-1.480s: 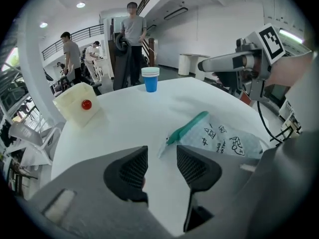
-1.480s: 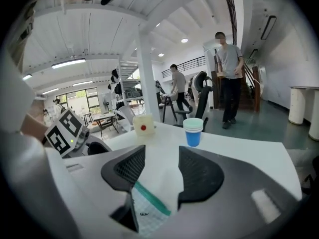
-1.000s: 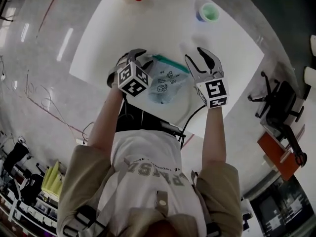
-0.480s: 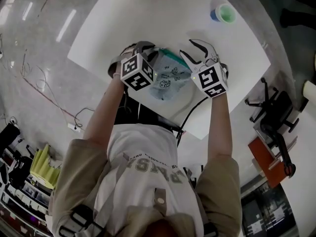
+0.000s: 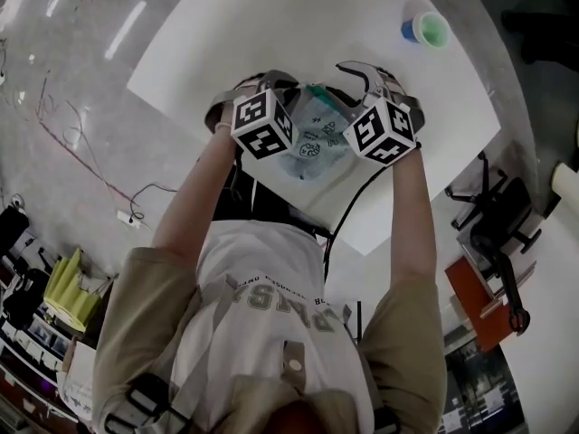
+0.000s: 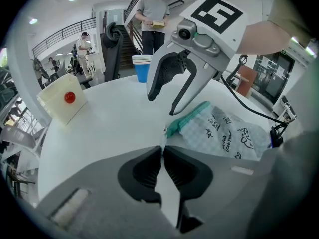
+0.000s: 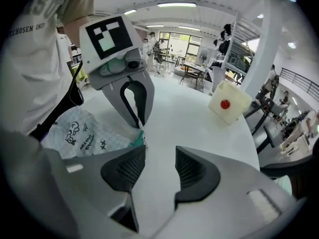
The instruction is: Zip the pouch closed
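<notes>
One pouch (image 5: 317, 138) lying on one white table (image 5: 208, 43); two grippers showing: left gripper (image 6: 163, 148), right gripper (image 7: 159, 152); one cup stack (image 6: 142, 66) and one red-button box (image 6: 62, 101) sitting.

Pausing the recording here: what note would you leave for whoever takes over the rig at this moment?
Left hand-held gripper: its jaws have just been closing and pinch a thin tab at the end of the pouch's teal zip.
Right hand-held gripper: open, empty, poised over that same end.
Pouch: lying on the white table, between the two grippers.
Done: one end of the pouch is held.
Left: how far the zip is shut cannot be told. Probably take the slider with the right gripper and draw it along the zip.
</notes>
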{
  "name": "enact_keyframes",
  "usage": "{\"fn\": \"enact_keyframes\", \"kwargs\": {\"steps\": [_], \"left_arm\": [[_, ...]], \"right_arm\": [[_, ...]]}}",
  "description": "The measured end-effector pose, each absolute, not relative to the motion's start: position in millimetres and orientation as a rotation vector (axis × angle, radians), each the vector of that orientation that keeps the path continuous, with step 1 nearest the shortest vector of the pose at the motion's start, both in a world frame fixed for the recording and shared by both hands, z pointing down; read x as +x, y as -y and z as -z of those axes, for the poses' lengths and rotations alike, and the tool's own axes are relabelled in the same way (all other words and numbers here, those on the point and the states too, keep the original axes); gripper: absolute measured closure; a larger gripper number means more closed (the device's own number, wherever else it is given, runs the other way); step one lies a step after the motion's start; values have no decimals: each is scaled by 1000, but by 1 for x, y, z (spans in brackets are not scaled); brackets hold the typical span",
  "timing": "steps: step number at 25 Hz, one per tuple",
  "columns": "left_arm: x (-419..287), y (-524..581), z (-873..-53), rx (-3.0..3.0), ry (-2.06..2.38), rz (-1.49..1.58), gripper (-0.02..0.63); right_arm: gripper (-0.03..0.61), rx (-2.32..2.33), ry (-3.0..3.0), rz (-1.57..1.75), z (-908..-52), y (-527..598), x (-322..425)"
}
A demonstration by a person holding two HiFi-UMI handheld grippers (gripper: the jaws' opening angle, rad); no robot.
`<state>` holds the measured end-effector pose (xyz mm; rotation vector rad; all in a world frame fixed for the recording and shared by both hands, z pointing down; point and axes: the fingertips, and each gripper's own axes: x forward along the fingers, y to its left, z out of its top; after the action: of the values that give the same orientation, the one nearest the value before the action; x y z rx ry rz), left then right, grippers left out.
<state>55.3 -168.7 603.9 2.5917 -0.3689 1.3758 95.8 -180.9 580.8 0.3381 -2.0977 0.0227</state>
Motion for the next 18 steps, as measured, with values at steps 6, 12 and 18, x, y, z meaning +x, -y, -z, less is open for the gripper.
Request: {"fn": "enact_keyframes", "kwargs": {"steps": [6,12,18], "left_arm": [[55,167,-602,2589,368,-1371,581],[55,169,-604,2590,359,-1378,581],[58,168,-603,2587,357,-1376,581]], "right_arm": [[394,154,2015,96,-591,179,89],[420,2,1950,164,-605,175,84],[434,-152,1870,219,-611,167,81]]}}
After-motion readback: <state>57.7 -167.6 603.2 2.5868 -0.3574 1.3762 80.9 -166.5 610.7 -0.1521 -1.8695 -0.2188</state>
